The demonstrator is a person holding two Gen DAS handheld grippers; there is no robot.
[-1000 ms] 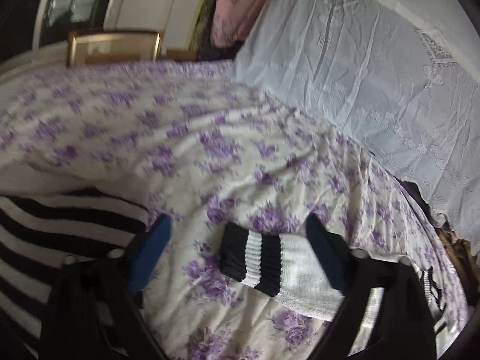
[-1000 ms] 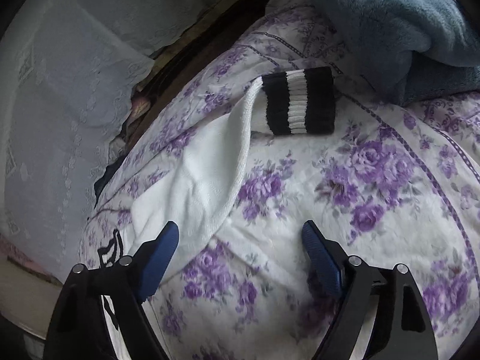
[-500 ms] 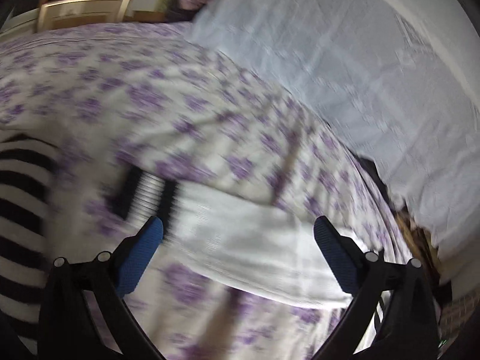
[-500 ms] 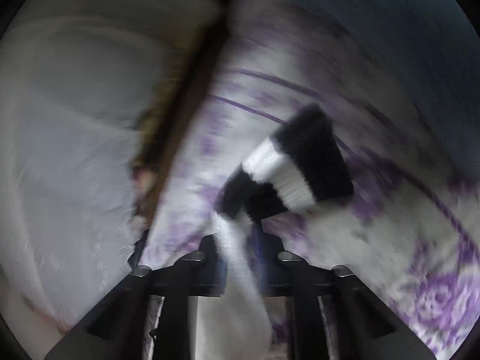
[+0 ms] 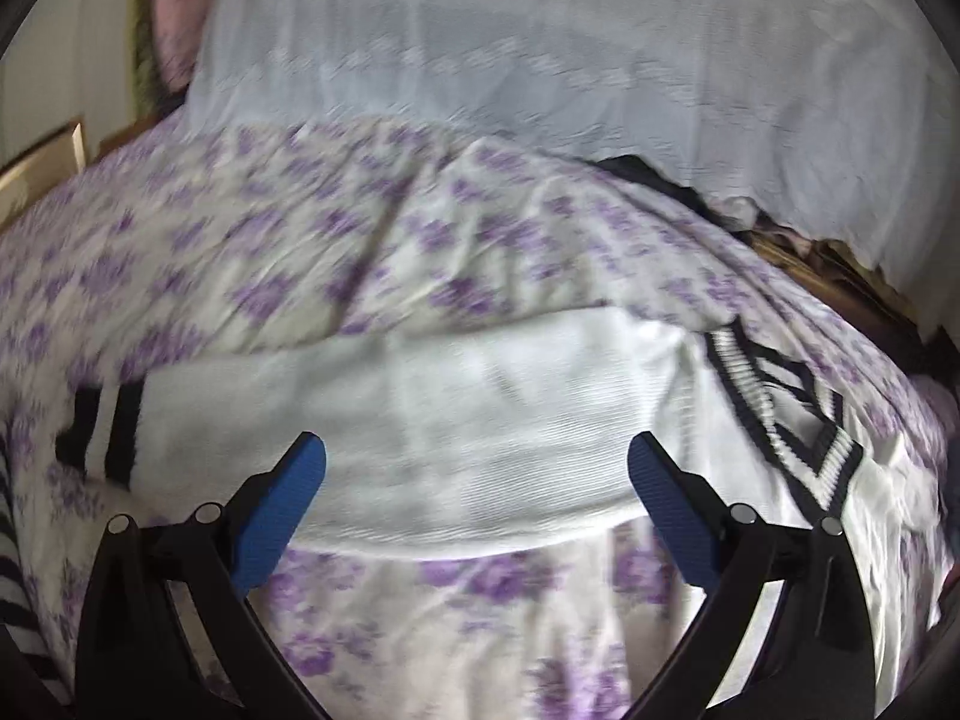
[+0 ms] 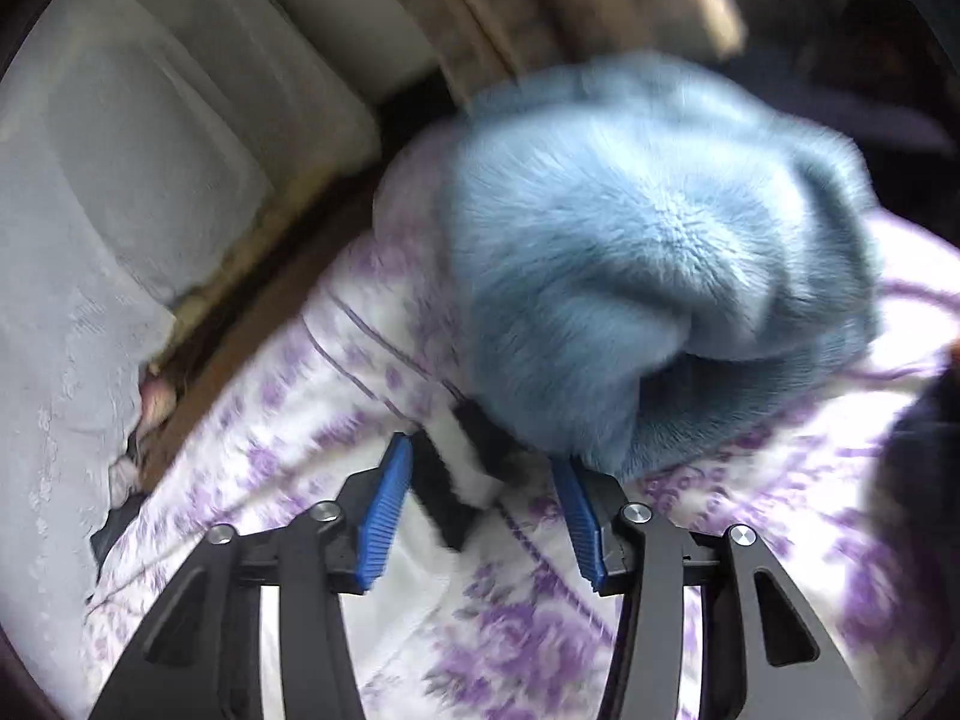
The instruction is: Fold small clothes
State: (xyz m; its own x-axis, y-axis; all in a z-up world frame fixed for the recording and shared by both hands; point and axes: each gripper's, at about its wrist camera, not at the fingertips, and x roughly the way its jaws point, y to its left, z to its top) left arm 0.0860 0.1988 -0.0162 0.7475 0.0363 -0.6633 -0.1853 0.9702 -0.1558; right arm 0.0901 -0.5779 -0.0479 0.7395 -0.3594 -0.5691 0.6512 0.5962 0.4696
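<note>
Across floral bedspread (image 5: 480, 240), white sock (image 5: 468, 432) lengthwise left-right

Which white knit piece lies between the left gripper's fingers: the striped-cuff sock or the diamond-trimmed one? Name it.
The white ribbed sock with the black-striped cuff spans the open left gripper's gap; the white knit with black diamond trim lies outside, rightward.

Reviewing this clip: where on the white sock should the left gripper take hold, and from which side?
Probably the plain toe end of the sock, at its rounded lower-right edge. The sock lies flat across the bedspread, striped cuff far left. The open left gripper already straddles the white part, so coming from the near side to pinch that edge looks simplest.
</note>
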